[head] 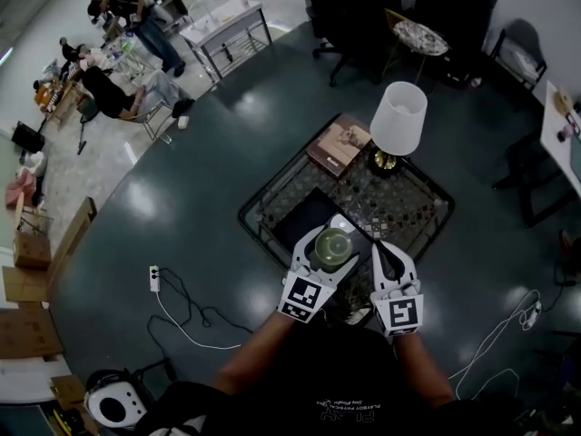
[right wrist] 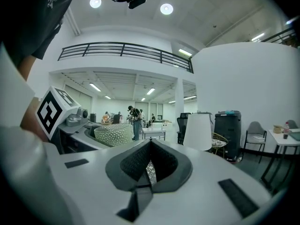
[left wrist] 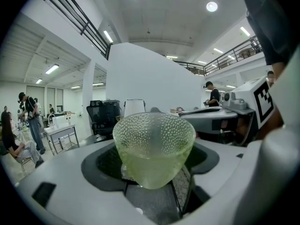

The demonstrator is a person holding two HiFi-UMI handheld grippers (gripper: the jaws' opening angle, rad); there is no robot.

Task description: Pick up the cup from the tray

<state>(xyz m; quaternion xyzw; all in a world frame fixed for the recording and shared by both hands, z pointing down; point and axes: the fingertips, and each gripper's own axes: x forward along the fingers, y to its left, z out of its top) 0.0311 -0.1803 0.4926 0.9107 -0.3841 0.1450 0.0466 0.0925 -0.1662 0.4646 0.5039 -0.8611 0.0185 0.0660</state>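
Note:
A pale green, dimpled glass cup (head: 333, 245) sits upright between the jaws of my left gripper (head: 332, 234), which is shut on it. In the left gripper view the cup (left wrist: 153, 146) fills the middle, pinched low between the dark pads (left wrist: 108, 165). It is held above the near part of a dark tray (head: 302, 214) on the glass coffee table (head: 413, 209). Just to its right, my right gripper (head: 380, 249) is shut with nothing in it. The right gripper view shows those jaws closed (right wrist: 150, 161) and the cup (right wrist: 112, 134) off to the left.
A white-shaded lamp (head: 398, 121) and a brown book (head: 338, 146) stand on the table's far side. On the dark floor lie a white power strip (head: 153, 278) with cables on the left and another cable (head: 508, 321) on the right. Chairs stand beyond the table.

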